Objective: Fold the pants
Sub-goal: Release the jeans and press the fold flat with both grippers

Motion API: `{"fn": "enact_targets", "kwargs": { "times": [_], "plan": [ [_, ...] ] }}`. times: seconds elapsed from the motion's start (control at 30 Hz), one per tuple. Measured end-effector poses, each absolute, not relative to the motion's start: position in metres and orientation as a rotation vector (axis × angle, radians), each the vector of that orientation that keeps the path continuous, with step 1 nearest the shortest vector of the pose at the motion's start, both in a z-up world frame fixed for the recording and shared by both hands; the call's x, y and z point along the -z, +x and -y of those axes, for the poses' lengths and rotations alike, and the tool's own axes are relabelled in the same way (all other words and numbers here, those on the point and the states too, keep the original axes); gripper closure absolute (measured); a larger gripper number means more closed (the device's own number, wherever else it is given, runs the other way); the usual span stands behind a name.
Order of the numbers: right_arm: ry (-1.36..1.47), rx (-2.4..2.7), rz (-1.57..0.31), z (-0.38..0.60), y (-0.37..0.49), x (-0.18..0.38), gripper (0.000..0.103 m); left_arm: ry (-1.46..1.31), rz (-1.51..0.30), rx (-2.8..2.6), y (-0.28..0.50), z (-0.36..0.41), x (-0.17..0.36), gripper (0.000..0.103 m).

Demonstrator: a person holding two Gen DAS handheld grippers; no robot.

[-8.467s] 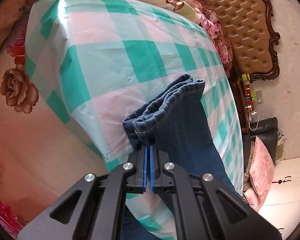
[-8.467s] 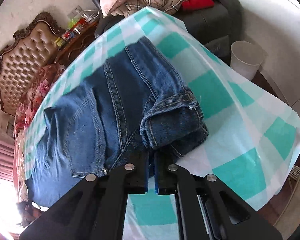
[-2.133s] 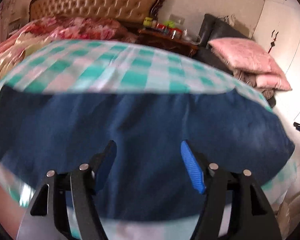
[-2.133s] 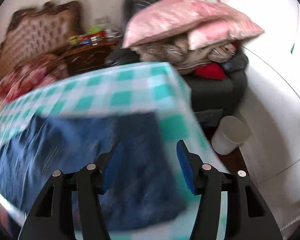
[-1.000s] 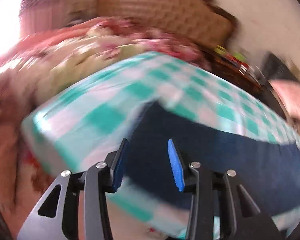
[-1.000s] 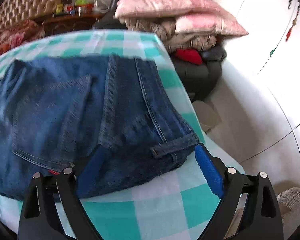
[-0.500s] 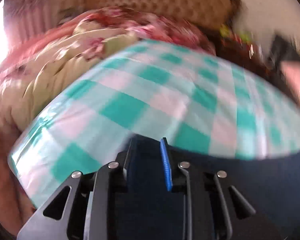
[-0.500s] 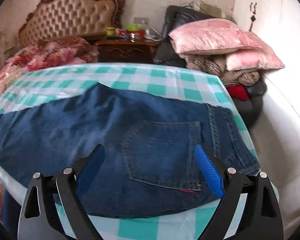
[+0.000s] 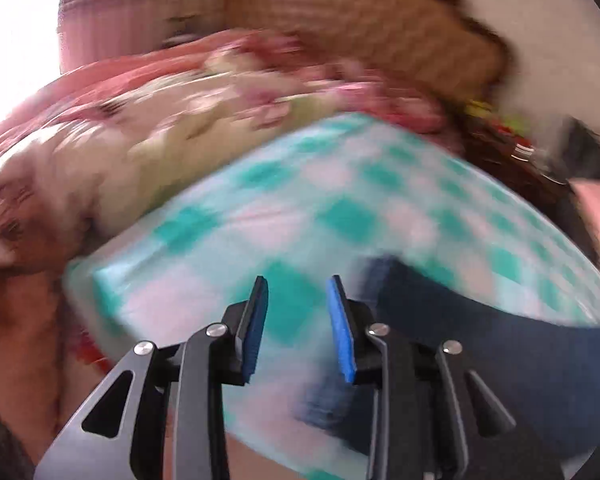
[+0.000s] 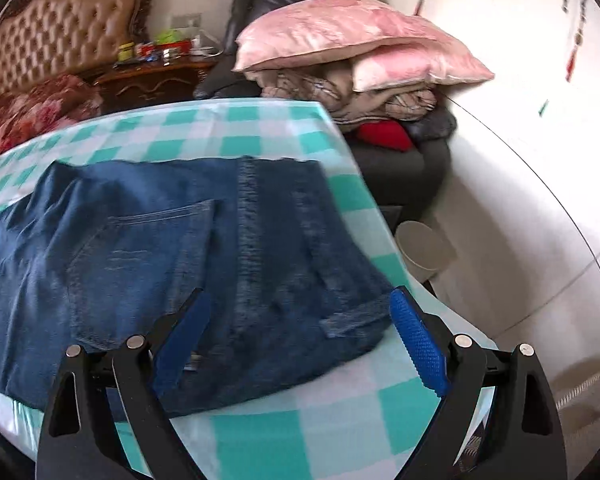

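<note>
Dark blue denim pants (image 10: 172,264) lie lengthwise on the teal-checked desk (image 10: 260,432), waistband end between the wide-open, empty right tongs (image 10: 296,340); the left tongs (image 9: 296,328), slightly parted, hover empty beside the leg end at lower right.

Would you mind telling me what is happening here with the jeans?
A person is folding jeans on a checked cloth, holding a claw in each hand. The jeans lie flat on the cloth, back pocket up. The right claw hovers wide open over their near edge, gripping nothing. The left claw is partly open with only cloth showing between its pads; the jeans' edge lies to its right. That view is blurred, so finer detail is unclear.
</note>
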State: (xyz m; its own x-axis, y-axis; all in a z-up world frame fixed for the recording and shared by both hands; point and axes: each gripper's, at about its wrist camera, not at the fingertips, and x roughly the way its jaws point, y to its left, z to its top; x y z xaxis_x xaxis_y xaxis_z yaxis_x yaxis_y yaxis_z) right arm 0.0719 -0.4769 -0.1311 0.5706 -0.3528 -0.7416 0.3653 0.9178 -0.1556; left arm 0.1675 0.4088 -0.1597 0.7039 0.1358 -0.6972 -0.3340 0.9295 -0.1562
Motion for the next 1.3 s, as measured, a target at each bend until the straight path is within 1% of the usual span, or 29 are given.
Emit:
{"fn": "enact_targets", "kwargs": {
  "times": [0.1, 0.2, 0.23, 0.27, 0.4, 0.5, 0.63, 0.77, 0.83, 1.0, 1.03, 1.13, 1.2, 1.3],
  "plan": [
    [0.017, 0.453, -0.903, 0.488, 0.073, 0.145, 0.016, -0.188, -0.809, -0.195, 0.173, -0.374, 0.169, 0.070],
    [0.010, 0.453, -0.974, 0.493, 0.077, 0.167, 0.016, -0.181, -0.916, -0.301, 0.183, -0.379, 0.196, 0.069],
    [0.024, 0.450, -0.948, 0.494, 0.074, 0.167, 0.016, -0.201, -0.918, -0.322, 0.182, -0.385, 0.199, 0.064],
    [0.040, 0.443, -0.947, 0.496, 0.072, 0.169, 0.016, -0.249, -0.893, -0.331, 0.175, -0.392, 0.195, 0.064],
    [0.074, 0.456, -0.934, 0.503, 0.067, 0.169, 0.016, -0.293, -0.797, -0.419, 0.155, -0.400, 0.171, 0.063],
    [0.107, 0.440, -0.880, 0.499, 0.061, 0.154, 0.016, -0.289, -0.758, -0.341, 0.142, -0.379, 0.155, 0.063],
    [0.134, 0.371, -0.810, 0.481, 0.054, 0.135, 0.016, -0.287, -0.747, -0.199, 0.132, -0.329, 0.153, 0.064],
    [0.148, 0.330, -0.815, 0.459, 0.057, 0.134, 0.016, -0.267, -0.779, -0.064, 0.129, -0.248, 0.167, 0.065],
    [0.119, 0.291, -0.823, 0.442, 0.062, 0.139, 0.016, -0.238, -0.790, 0.005, 0.130, -0.199, 0.172, 0.070],
    [0.018, 0.286, -0.867, 0.414, 0.071, 0.163, 0.016, -0.141, -0.814, 0.208, 0.134, -0.068, 0.181, 0.070],
    [0.001, 0.301, -0.894, 0.412, 0.073, 0.170, 0.017, -0.133, -0.820, 0.231, 0.134, -0.054, 0.183, 0.070],
    [0.004, 0.312, -0.879, 0.409, 0.068, 0.178, 0.016, -0.075, -0.829, 0.312, 0.132, 0.007, 0.185, 0.070],
    [0.011, 0.306, -0.881, 0.410, 0.066, 0.179, 0.016, -0.047, -0.822, 0.326, 0.131, 0.030, 0.186, 0.070],
    [0.032, 0.299, -0.887, 0.415, 0.067, 0.180, 0.016, 0.002, -0.860, 0.333, 0.134, 0.056, 0.194, 0.070]
  ]
}}
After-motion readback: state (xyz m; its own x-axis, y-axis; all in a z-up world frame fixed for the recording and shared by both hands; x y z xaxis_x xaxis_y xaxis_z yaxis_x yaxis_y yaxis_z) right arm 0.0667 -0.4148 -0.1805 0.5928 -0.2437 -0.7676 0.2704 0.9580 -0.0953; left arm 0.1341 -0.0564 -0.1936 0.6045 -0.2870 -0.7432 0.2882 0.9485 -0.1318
